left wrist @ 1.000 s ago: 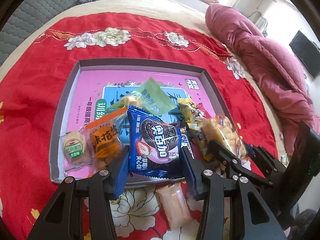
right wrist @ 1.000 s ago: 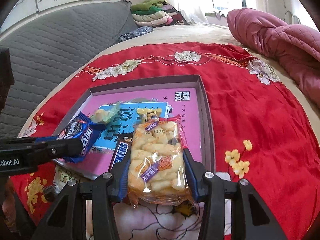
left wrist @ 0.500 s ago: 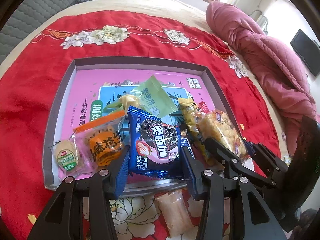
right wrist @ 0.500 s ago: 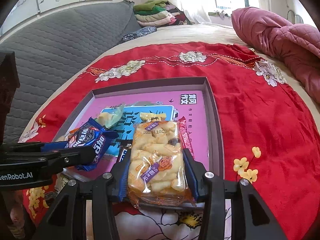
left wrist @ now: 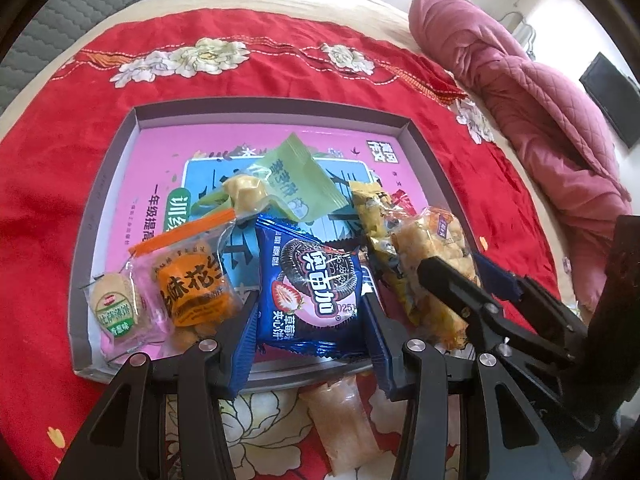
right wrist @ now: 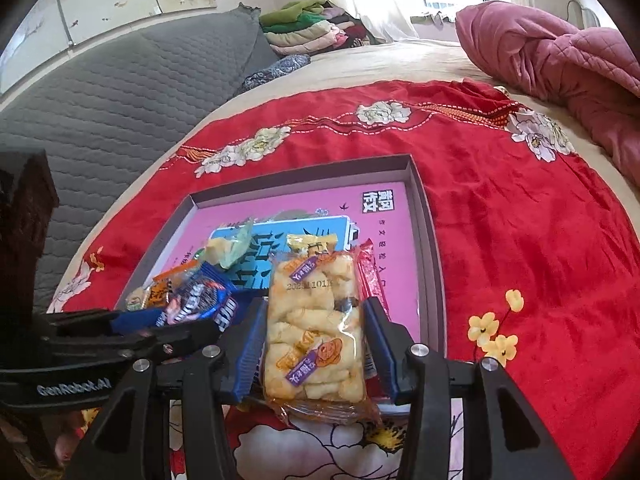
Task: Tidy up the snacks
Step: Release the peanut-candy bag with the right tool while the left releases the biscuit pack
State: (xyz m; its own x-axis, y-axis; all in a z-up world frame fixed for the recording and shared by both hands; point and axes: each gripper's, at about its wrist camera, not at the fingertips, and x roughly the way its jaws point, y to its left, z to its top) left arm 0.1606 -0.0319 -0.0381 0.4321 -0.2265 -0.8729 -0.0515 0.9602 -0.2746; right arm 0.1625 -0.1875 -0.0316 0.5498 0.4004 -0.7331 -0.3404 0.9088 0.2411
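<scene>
Between the left gripper point(left wrist: 312, 308)'s blue pads sits a blue sandwich-cookie packet point(left wrist: 314, 292), clamped at both sides — it hangs over the near edge of the grey tray point(left wrist: 272, 106). Alongside, the right gripper point(right wrist: 314, 334) grasps a clear bag of puffed snacks point(right wrist: 314, 332) above the tray's near right corner, on the red cloth point(right wrist: 520, 240).

Bright window glare, perhaps slightly soft

Right tool point(right wrist: 314, 344) grips clear puffed-snack bag point(right wrist: 314, 332) over tray's point(right wrist: 430, 248) near edge; left tool point(right wrist: 192, 322) holds blue cookie packet point(right wrist: 200, 304).
</scene>
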